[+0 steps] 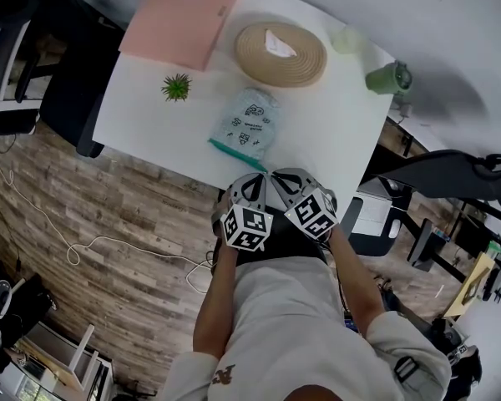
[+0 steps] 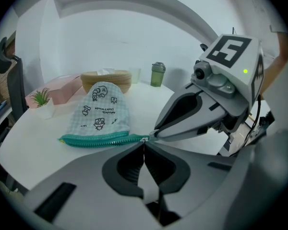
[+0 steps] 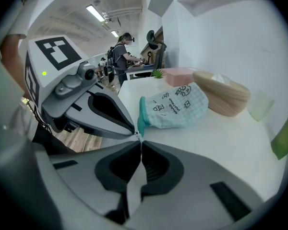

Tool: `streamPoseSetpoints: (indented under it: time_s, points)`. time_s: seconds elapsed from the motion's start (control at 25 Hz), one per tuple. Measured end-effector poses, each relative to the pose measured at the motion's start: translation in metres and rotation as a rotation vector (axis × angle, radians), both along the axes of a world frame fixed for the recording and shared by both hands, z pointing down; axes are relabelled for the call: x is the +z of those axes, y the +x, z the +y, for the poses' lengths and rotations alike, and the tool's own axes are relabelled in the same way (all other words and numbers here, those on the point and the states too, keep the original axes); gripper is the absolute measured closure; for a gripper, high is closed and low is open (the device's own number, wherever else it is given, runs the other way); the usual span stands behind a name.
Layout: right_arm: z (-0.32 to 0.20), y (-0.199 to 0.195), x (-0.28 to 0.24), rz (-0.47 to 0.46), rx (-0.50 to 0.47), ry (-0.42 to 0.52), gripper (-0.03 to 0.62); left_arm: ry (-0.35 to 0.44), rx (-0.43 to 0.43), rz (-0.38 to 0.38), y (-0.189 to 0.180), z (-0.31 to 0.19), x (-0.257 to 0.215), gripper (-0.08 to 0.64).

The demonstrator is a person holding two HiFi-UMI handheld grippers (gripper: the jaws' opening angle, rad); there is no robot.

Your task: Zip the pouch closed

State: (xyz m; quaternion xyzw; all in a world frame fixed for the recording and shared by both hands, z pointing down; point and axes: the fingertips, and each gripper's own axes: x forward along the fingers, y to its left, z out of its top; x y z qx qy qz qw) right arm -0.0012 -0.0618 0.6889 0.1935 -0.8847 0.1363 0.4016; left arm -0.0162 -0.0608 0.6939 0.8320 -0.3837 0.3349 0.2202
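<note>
A pale checked pouch (image 1: 248,121) with cartoon prints lies on the white table (image 1: 334,132), its teal zipper (image 1: 234,154) along the near side. The zipper (image 2: 103,139) looks drawn together along its visible length. My two grippers meet tip to tip at its right end, by the table's front edge. My left gripper (image 1: 260,176) (image 2: 144,143) is shut, its tips at the small metal zipper pull (image 2: 145,138). My right gripper (image 1: 275,175) (image 3: 140,141) is shut too, pinching that same end of the zipper (image 3: 141,120). What each pad touches is partly hidden.
Behind the pouch sit a round woven basket (image 1: 280,53), a pink folder (image 1: 184,15), a small green plant (image 1: 176,86), a pale cup (image 1: 347,40) and a green cup (image 1: 388,78). A black chair (image 1: 71,98) stands left of the table. A person (image 3: 121,51) works far off.
</note>
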Motion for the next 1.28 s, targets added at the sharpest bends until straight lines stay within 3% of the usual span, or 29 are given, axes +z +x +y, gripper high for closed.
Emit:
streamPoseSetpoints:
  time_s: [1.28]
  points:
    - [-0.008,0.012,0.0,0.035,0.072,-0.001,0.586,-0.005,-0.077,-0.024,-0.046,-0.028,0.001,0.561]
